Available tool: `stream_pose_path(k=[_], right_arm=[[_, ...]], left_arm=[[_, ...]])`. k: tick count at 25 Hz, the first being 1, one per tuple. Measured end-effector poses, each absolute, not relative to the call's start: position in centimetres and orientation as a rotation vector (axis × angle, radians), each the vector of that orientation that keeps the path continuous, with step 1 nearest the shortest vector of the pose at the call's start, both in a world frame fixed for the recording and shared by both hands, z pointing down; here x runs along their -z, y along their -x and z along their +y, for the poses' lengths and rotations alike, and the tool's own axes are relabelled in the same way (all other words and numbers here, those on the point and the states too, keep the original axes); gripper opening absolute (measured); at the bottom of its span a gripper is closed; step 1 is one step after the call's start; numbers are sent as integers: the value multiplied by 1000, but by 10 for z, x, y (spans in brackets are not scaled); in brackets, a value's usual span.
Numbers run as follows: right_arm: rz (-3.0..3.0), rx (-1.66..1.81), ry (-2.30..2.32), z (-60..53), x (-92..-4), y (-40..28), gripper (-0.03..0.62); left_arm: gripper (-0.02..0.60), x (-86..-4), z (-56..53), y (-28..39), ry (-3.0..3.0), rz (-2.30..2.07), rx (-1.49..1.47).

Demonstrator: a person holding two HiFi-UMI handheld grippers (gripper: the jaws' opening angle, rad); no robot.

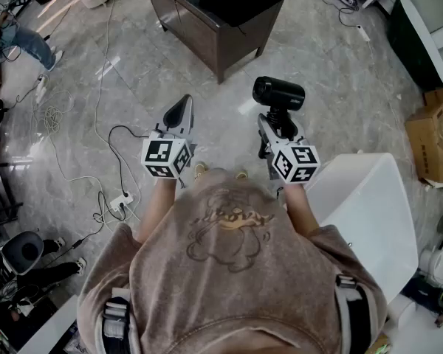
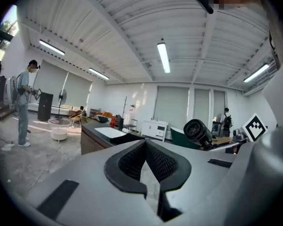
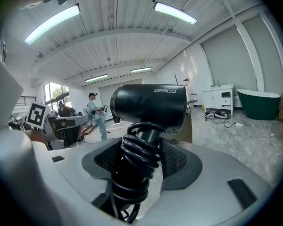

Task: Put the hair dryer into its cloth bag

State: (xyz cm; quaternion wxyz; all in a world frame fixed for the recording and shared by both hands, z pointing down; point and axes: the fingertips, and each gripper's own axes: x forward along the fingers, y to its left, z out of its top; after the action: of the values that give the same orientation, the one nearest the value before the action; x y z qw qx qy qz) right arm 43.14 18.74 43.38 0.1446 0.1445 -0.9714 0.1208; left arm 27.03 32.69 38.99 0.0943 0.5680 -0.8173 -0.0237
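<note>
A black hair dryer (image 1: pixel 279 93) stands upright in my right gripper (image 1: pixel 275 124). The jaws are shut on its handle, around which its black cord is coiled. In the right gripper view the dryer's barrel (image 3: pixel 148 108) lies across, just above the pads (image 3: pixel 177 159). My left gripper (image 1: pixel 179 111) hovers level beside it on the left, shut, with nothing between its fingertips (image 2: pixel 145 145). From the left gripper view the dryer (image 2: pixel 198 132) shows to the right. I cannot make out a cloth bag with certainty; a black sheet-like thing (image 1: pixel 240 2) lies on the dark cabinet ahead.
A dark brown cabinet (image 1: pixel 207 32) stands ahead on the marble floor. A white table (image 1: pixel 369 205) is at my right. Cables and a power strip (image 1: pixel 120 201) lie on the floor at left. Cardboard boxes (image 1: pixel 435 135) sit far right. A person (image 1: pixel 15 39) stands far left.
</note>
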Motion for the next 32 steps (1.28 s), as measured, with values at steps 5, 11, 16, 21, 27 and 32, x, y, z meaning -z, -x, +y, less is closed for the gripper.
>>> stream_pose_path(k=[5,11,16,21,27,32], right_arm=[[-2809,-394,-377,198,-433,-423,249],[-2791,-375,-376,208,-438,-406,249],[-2782,-393,-410,216,-445,-389,249],[-2791,-397,-464,225,-453,-370,249],[-2781,-408,-505,236,-458,-350,249],[-2778,-403,-514,229,-460,-335,249]], left_arm=[[18,-390,328,-265,-1681,-2418,75],[18,-391,334,-247,-1697,-2410,70],[18,-397,342,-227,-1728,-2389,58],[18,-405,348,-206,-1787,-2357,42],[18,-410,348,-185,-1840,-2321,39],[18,-414,337,-168,-1852,-2308,51]])
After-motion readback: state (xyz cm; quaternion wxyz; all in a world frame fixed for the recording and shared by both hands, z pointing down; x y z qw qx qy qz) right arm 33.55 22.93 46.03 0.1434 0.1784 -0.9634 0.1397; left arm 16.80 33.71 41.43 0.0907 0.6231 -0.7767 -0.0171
